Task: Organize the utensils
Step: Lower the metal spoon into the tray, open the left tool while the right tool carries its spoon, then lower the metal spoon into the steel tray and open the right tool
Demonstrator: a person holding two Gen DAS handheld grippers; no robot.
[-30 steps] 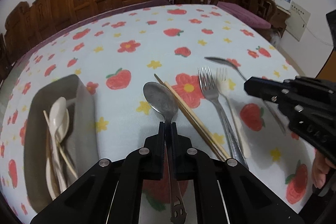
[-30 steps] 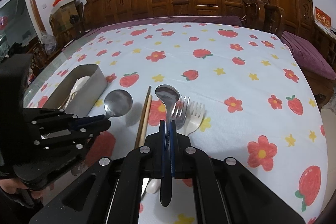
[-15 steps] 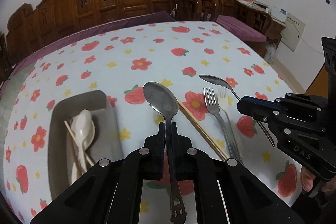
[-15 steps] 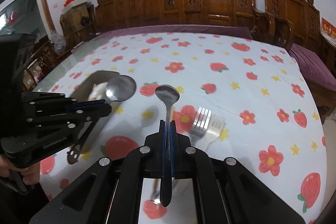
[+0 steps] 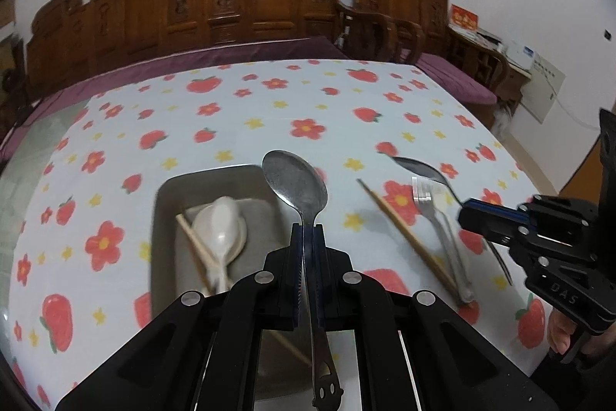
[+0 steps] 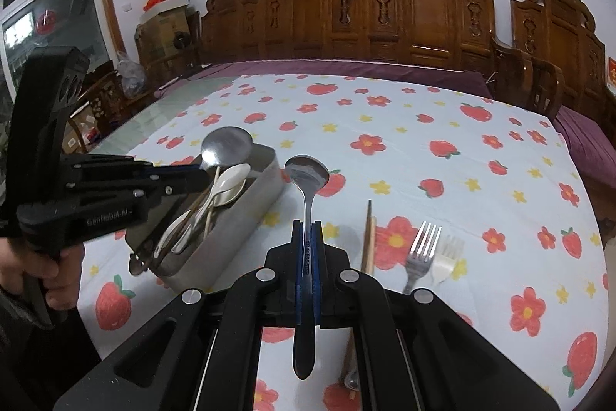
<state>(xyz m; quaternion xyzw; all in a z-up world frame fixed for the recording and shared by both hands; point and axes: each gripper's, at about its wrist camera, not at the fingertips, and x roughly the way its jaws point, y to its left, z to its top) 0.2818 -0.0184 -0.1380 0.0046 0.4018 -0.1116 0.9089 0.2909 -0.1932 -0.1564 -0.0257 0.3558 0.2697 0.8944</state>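
Each tool is clamped on a spoon's neck, left tool [image 5: 307, 237] and right tool [image 6: 308, 237], probably bound for the tray [image 5: 165, 203].

"DAS" on the right tool [image 5: 467, 216] body

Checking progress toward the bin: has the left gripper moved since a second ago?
Yes. The left gripper, shut on its spoon, has swung leftward over the metal tray, away from the chopsticks.

The left gripper [image 5: 307, 245] hides the near end of the tray [image 5: 169, 187]; the chopsticks [image 6: 369, 237] run under the right gripper [image 6: 308, 241].
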